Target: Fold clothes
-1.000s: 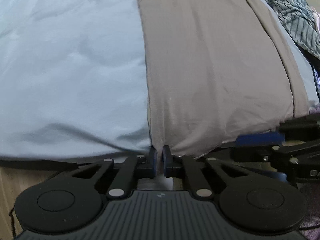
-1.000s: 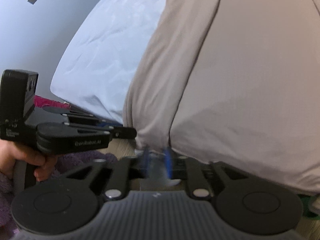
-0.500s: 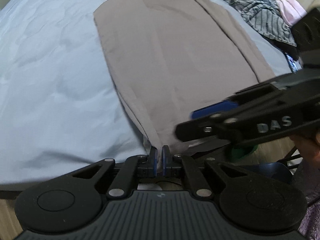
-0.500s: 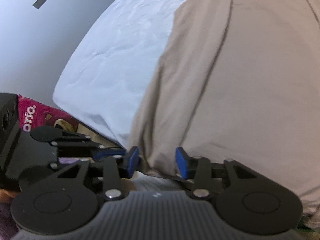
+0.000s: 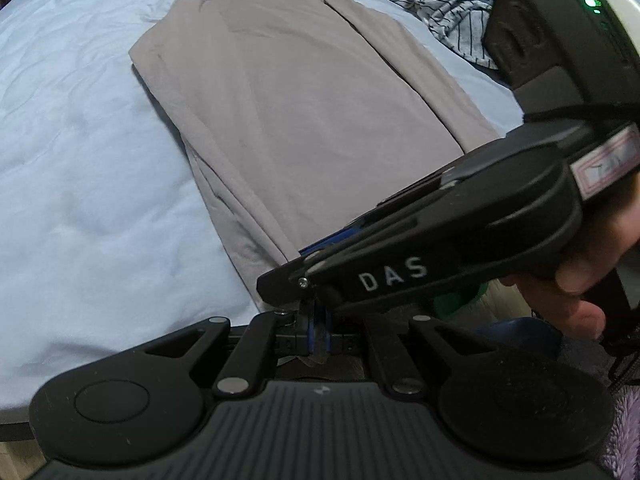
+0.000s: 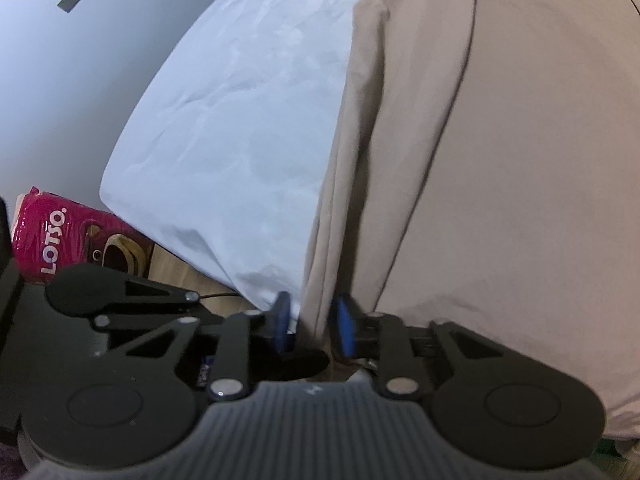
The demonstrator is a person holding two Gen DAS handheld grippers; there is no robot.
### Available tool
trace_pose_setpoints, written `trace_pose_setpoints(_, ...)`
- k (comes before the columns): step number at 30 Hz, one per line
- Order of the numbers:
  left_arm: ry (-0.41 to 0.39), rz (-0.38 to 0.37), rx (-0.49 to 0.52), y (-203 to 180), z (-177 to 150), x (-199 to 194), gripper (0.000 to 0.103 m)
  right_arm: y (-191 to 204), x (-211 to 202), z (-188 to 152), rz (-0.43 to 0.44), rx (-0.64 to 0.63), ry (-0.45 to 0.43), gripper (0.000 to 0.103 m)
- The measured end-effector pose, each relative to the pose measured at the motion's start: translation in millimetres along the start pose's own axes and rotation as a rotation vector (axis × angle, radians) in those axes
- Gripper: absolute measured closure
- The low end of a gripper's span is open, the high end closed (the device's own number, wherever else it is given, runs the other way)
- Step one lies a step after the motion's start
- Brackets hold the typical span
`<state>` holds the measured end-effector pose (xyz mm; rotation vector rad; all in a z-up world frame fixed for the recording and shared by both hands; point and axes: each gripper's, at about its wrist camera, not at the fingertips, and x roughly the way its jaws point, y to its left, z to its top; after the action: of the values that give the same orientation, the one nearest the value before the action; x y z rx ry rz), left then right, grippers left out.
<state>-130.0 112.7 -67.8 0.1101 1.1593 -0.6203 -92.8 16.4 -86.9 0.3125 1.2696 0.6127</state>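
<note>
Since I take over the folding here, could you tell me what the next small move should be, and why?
Probably finish closing the right gripper on the shirt hem. Its jaws have just been closing, yet a gap remains around the cloth edge, while the left gripper is already shut on the hem beside it. Both corners need holding before lifting.

shirt [image 5: 304,120] lay flat on the bed [image 5: 80,160], clothes heap [image 5: 440,4] behind it to the right, snack bag [image 6: 60,236] on the floor left of the bed

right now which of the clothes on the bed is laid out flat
The beige garment, spread smooth down the light blue bed. The striped one lies crumpled in a heap near the far edge.
</note>
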Motion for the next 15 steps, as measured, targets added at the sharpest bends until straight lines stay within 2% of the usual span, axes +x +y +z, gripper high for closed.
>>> trace_pose_setpoints(2, 0.006, -0.004, -0.005, 2, -2, -2, 0.100, -2, 1, 0, -0.001, 0.006, 0.004, 0.093)
trace_pose_setpoints(5, 0.034, -0.017, -0.030, 7, -1, -4, 0.098, -5, 1, 0, -0.007, 0.016, 0.006, 0.096)
trace_pose_setpoints(8, 0.058, -0.043, -0.098, 20, 4, -15, 0.081, -9, 1, 0, -0.010, 0.027, 0.009, 0.096)
trace_pose_setpoints(10, 0.059, -0.050, -0.150, 33, 9, -25, 0.065, -12, 1, 0, -0.008, 0.034, 0.009, 0.096)
trace_pose_setpoints(15, 0.026, -0.022, -0.260, 74, 41, -41, 0.064, -10, -2, -1, -0.006, 0.018, 0.011, 0.096)
